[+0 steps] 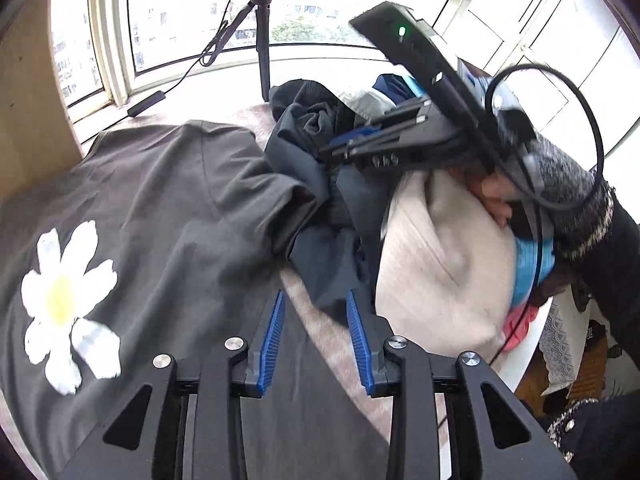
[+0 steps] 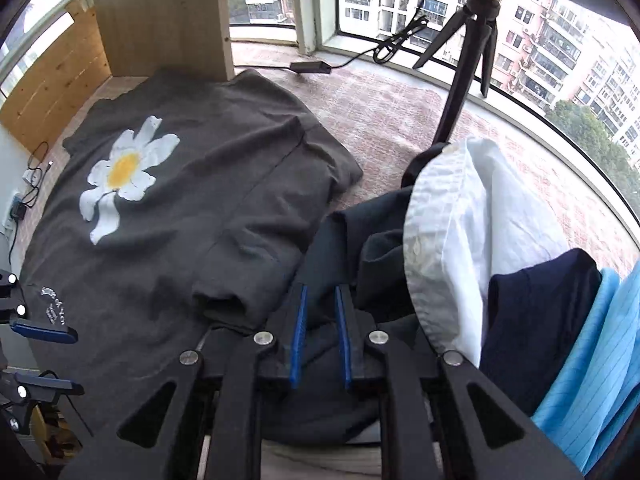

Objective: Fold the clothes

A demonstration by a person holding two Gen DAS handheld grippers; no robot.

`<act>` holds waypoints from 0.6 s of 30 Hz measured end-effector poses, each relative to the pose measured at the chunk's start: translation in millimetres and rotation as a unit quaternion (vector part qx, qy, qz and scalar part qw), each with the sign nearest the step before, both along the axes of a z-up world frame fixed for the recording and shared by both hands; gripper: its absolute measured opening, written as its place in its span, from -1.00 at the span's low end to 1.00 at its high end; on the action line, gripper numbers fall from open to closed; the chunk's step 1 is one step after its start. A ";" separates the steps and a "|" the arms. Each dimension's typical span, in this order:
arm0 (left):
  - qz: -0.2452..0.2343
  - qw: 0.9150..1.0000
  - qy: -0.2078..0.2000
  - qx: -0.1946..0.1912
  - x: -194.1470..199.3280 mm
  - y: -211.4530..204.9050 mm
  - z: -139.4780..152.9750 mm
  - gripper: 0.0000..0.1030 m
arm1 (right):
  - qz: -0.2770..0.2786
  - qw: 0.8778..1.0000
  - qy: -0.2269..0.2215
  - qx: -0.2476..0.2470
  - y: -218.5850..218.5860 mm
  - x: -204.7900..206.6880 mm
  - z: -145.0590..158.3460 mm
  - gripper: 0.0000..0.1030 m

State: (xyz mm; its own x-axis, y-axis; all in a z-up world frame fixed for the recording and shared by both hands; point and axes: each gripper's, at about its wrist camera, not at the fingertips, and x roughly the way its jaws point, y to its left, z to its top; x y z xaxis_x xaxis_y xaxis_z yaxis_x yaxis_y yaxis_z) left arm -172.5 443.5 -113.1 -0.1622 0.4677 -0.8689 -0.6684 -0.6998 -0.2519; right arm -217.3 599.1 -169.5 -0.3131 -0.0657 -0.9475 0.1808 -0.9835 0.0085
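Folding step: the dark grey T-shirt with the daisy print lies spread flat, print up, on the bench; its sleeves look tucked, so I judge one fold done and the next about to start.
T-shirt place: left part of the bench, its near sleeve just beside the clothes heap.
Clothes heap: a dark navy garment, a white shirt and a light blue striped piece are piled to the right, unfolded.
Left tongs: pads apart, nothing between them, above the T-shirt's edge.
Right tongs: a narrow gap between the pads, nothing pinched, over the navy garment.
Next move: each pair of tongs needs to pinch a T-shirt edge and carry it across evenly.
Surroundings: a tripod stands by the window.
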 end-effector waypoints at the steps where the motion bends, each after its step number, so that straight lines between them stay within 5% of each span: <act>1: -0.002 1.000 0.000 -0.005 -11.0 16.0 -5.6 -0.36 | -0.004 1.000 -0.011 -0.003 7.3 -0.3 -8.6 -0.83; 6: -0.009 0.998 0.009 -0.056 -50.1 66.5 -40.2 -0.27 | -0.031 0.995 0.014 -0.092 36.9 4.3 9.0 -0.81; 8: -0.001 0.997 0.003 -0.071 -63.3 69.8 -53.4 -0.39 | -0.044 0.992 0.015 -0.113 45.4 4.1 13.3 -0.78; 9: 0.003 0.998 -0.010 -0.064 -69.1 66.9 -57.5 -0.78 | -0.048 0.991 0.014 -0.123 47.9 3.6 13.9 -0.78; 10: 0.010 0.998 -0.021 -0.052 -72.9 60.8 -58.8 -0.89 | -0.051 0.990 0.012 -0.130 49.7 2.9 15.1 -0.78; 13: 0.031 0.999 -0.028 -0.006 -76.0 36.0 -53.5 -0.89 | -0.047 0.990 0.028 -0.130 42.9 -3.0 27.6 -0.72; 16: 0.058 0.998 -0.030 0.024 -75.3 11.3 -48.0 -0.89 | -0.033 0.991 0.047 -0.118 29.2 -19.1 39.5 -0.30; 18: 0.083 0.995 -0.022 0.046 -75.7 -4.0 -43.1 -0.89 | -0.031 0.992 0.048 -0.112 20.0 -36.0 40.1 -0.21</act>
State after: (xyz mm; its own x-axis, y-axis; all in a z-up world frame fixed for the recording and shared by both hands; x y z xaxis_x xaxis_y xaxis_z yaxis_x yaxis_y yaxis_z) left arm -248.1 439.6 -156.3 -0.2066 0.5163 -0.8311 -0.5327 -0.7718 -0.3471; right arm -253.3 619.1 -129.5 -0.4113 -0.2486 -0.8769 0.1312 -0.9682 0.2130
